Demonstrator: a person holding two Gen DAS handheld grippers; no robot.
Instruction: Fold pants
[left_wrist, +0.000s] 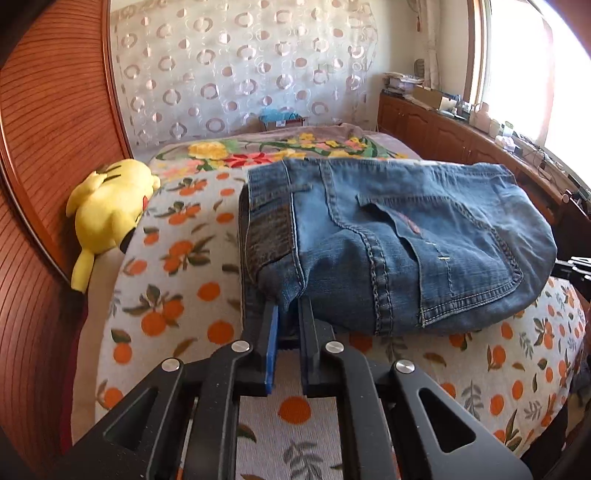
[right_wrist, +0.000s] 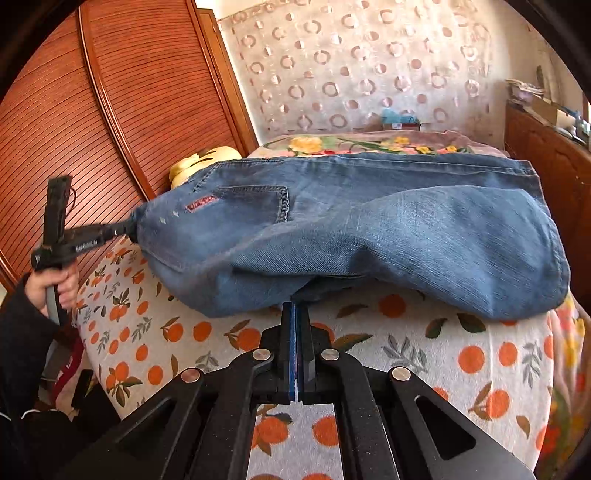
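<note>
Jeans (left_wrist: 399, 240), already folded over, we see bunched on the orange-print blanket (left_wrist: 177, 295), left gripper (left_wrist: 286, 314) clamped on one edge, right gripper (right_wrist: 295, 308) clamped on the near fold, yellow plush toy (left_wrist: 107, 210) by the wooden wardrobe (right_wrist: 140, 92).
</note>
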